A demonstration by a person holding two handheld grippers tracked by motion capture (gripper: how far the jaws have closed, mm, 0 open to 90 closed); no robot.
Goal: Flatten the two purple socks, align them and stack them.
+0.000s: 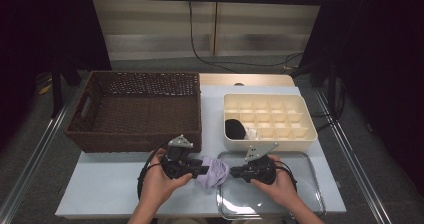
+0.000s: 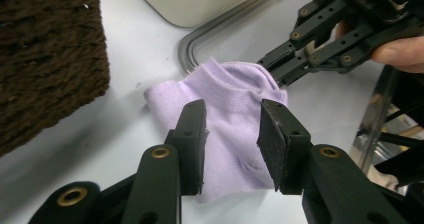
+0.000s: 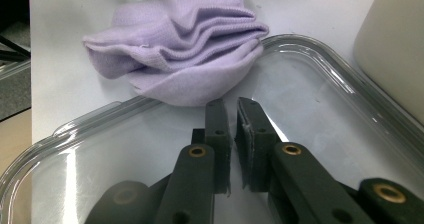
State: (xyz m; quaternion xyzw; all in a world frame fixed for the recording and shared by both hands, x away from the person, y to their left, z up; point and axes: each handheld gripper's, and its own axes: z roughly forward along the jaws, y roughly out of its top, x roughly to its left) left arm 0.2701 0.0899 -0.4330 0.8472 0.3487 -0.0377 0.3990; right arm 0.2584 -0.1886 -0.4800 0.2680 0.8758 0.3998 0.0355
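- Lilac sock (image 1: 212, 171) lies bunched on the surface, overlapping the clear tray's (image 1: 300, 196) left rim
- Left claw (image 2: 232, 134) gapes wide over the sock, empty; closing now may pinch only one layer
- Right claw (image 3: 233, 129) nearly closed at the sock's edge, holding nothing; it could snag the rim

Bystanders on the pale tabletop (image 1: 115, 184)

A brown wicker basket (image 1: 137, 109) stood at the rear left; a cream divided organiser box (image 1: 270, 120) sat to its right, a black rolled item (image 1: 235, 128) in one front compartment; a clear plastic tray (image 1: 305, 184) lay in front of the box; a black cable (image 1: 210, 59) trailed across the floor behind.
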